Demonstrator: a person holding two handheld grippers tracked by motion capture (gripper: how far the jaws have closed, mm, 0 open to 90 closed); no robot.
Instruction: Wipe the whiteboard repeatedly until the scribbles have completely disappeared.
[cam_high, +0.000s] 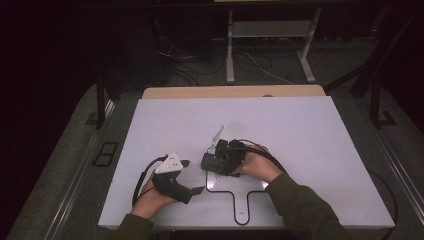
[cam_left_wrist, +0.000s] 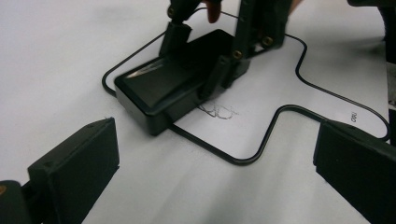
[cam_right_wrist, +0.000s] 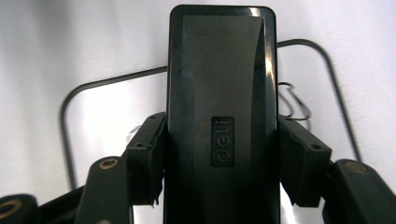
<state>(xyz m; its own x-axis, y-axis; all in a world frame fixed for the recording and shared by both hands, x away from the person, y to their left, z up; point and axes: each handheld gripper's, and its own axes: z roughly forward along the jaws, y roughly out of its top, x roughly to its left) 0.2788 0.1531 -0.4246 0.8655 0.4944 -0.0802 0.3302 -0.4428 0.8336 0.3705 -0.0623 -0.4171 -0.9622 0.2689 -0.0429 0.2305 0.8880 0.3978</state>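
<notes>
right tongs (cam_right_wrist: 219, 163) clamped on one black box (cam_right_wrist: 222, 93), left tongs (cam_left_wrist: 215, 172) open, empty, one outline (cam_left_wrist: 299, 70)

A black rectangular box (cam_right_wrist: 222, 116), glossy along its edges and matte across its raised top panel, lies flat at the centre of the right gripper view, its long axis running up the frame. An embossed "deli" label sits on the lower part of the panel. In the left gripper view the box (cam_left_wrist: 163, 91) lies in the upper middle, angled, across a thin black outline drawn on the white table. In the high view the box (cam_high: 214, 163) shows just below centre.
</notes>
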